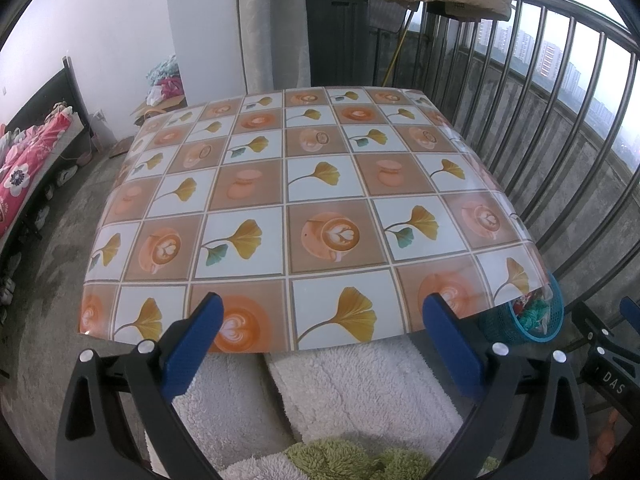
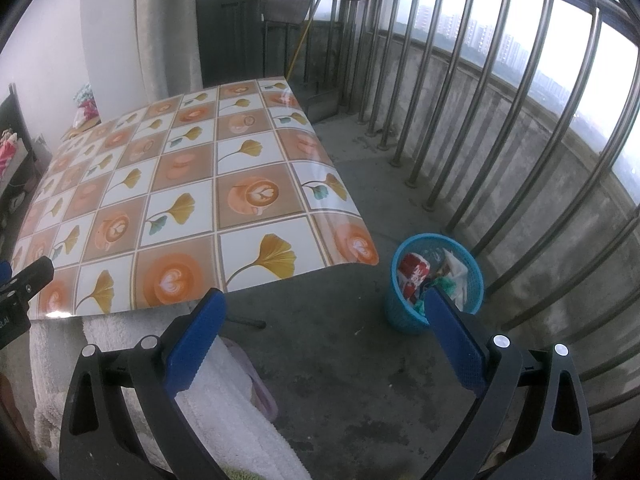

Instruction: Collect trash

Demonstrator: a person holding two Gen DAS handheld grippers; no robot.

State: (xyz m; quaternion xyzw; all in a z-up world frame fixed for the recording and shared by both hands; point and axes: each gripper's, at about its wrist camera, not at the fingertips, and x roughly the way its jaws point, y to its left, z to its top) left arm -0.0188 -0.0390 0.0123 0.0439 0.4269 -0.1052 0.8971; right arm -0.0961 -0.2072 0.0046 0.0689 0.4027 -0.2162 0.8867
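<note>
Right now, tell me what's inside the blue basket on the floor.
The blue basket holds red-and-white wrappers, a crumpled white plastic bag and green scraps. Whatever lies beneath them is covered, and the right gripper's finger hides the near rim.

A low table (image 1: 304, 184) is covered by a glossy oilcloth printed with squares of ginkgo leaves and latte cups. Just beside its right front corner, a round blue mesh plastic basket (image 2: 434, 308) holding crumpled wrappers stands on the grey concrete floor (image 2: 344, 360).

The glossy printed vinyl surface (image 1: 304, 184) is smooth; the blue plastic mesh basket (image 2: 472, 280) stands on rough matt concrete floor (image 2: 340, 360).
</note>
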